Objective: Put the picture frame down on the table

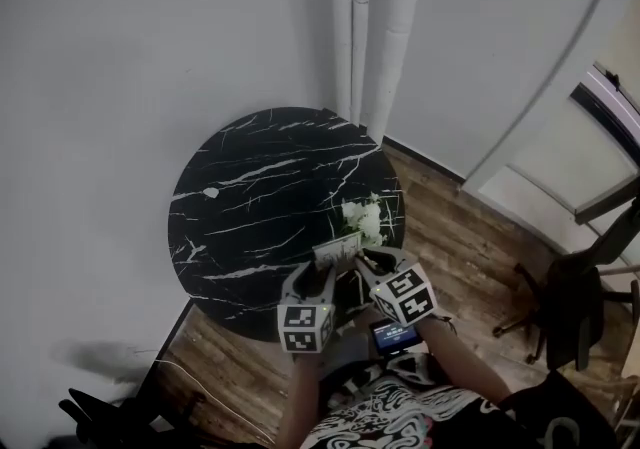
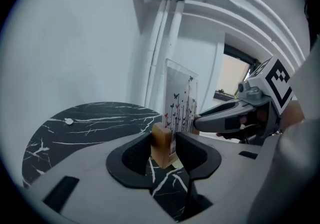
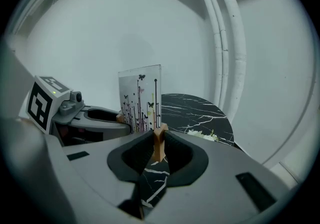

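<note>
The picture frame (image 1: 338, 249) is a clear upright panel (image 2: 181, 99) printed with flowers and butterflies, standing on wooden feet. It is over the near right edge of the round black marble table (image 1: 255, 202). My left gripper (image 1: 324, 275) is shut on one wooden foot (image 2: 163, 143). My right gripper (image 1: 366, 263) is shut on the other wooden foot (image 3: 159, 142), under the panel (image 3: 141, 97). Each gripper shows in the other's view, the right gripper (image 2: 227, 118) and the left gripper (image 3: 97, 117). Whether the feet touch the tabletop is hidden.
White flowers (image 1: 365, 220) lie on the table just beyond the frame, and a small white scrap (image 1: 210, 193) lies at its left. White pipes (image 1: 365, 27) run up the wall behind. An office chair (image 1: 565, 312) stands on the wooden floor at right.
</note>
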A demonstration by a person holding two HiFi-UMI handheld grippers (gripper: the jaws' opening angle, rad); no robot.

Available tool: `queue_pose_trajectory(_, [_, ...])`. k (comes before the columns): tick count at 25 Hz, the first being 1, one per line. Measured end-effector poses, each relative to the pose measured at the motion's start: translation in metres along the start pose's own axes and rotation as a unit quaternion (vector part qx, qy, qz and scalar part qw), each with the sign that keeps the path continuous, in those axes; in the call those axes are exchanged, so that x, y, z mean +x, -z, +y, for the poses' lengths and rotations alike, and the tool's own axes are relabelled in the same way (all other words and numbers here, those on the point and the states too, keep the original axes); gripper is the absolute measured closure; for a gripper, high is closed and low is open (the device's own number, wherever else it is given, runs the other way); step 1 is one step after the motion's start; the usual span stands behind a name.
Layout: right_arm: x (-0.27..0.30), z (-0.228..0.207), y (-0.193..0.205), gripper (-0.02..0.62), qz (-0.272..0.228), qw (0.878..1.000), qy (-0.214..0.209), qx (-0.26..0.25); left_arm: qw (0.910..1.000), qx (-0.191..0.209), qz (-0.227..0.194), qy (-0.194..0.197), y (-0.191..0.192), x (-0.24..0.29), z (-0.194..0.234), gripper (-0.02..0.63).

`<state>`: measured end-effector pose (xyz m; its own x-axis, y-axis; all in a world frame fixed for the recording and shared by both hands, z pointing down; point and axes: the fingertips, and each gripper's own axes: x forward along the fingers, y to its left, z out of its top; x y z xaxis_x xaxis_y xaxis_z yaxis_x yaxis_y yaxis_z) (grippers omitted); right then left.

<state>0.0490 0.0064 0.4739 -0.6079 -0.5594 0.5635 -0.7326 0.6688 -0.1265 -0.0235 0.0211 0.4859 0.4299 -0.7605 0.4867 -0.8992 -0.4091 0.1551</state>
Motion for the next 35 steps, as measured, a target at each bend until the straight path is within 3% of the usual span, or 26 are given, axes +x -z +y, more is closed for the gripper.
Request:
queue_pose_trajectory(11, [0.064, -0.018, -0.031, 0.526, 0.018, 1.000, 0.014, 0.010, 0.9998, -0.005, 0.006, 0.021, -0.018, 0.042, 0.063, 0.446])
queue_pose_trajectory(21, [0.072, -0.026, -0.034, 0.526, 0.025, 0.999, 0.024, 0.011, 0.9992, -0.008, 0.016, 0.035, -0.021, 0.052, 0.067, 0.446])
queue_pose_trajectory(35, [0.094, -0.022, -0.052, 0.526, 0.020, 1.000, 0.005, -0.018, 0.9999, -0.015, 0.003, 0.007, -0.032, 0.056, 0.093, 0.446])
